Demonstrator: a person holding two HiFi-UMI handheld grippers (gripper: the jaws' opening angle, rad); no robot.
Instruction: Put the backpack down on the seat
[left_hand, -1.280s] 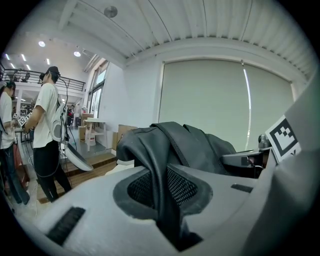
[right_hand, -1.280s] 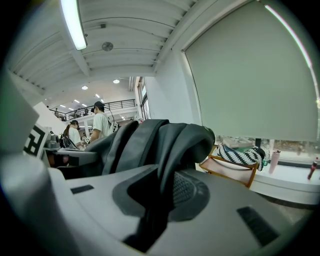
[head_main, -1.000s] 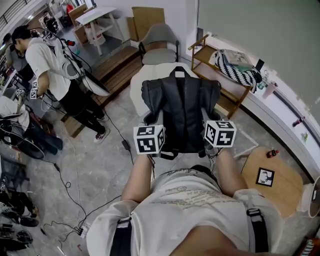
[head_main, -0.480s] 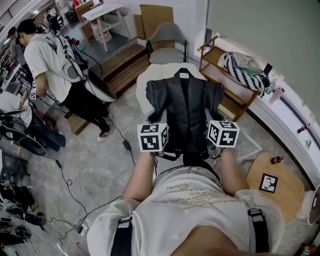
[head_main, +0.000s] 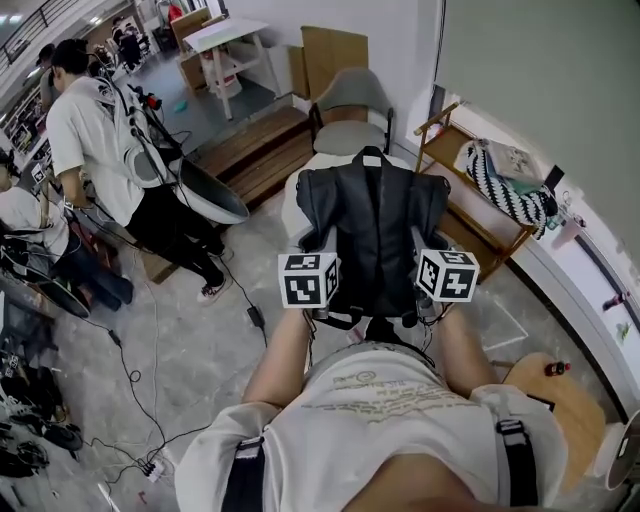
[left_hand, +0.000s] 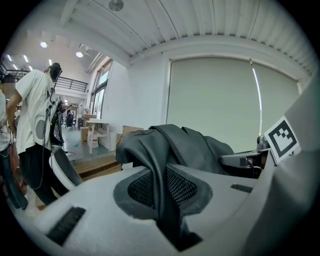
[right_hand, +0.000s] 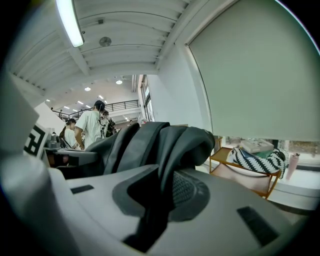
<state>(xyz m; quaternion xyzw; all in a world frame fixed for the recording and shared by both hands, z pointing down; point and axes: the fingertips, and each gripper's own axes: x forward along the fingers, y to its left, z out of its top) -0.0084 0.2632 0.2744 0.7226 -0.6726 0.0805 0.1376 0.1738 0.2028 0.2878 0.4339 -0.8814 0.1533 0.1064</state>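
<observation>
The white padded seat (head_main: 291, 196) lies at twelve o'clock. The black leather backpack (head_main: 372, 235) is held upright over its near edge. The left gripper (left_hand: 167, 200), at the pack's eight o'clock, and the right gripper (right_hand: 161, 196), at four o'clock, each have jaws clamped on a black strap.

Backpack (head_main: 370, 225) hangs centre, in front of the person holding it, above the seat (head_main: 291, 198); can't tell if they touch. Left gripper (head_main: 308, 281) at its lower left, left strap (left_hand: 161, 185) pinched between the jaws. Right gripper (head_main: 446, 275) at its lower right, right strap (right_hand: 167, 170) pinched likewise. Chair (head_main: 348, 108) behind the seat. Shelf (head_main: 450, 152) to the right, bag (head_main: 510, 192) on it. Standing person (head_main: 90, 140) far left. Round table (head_main: 565, 395) at near right.
</observation>
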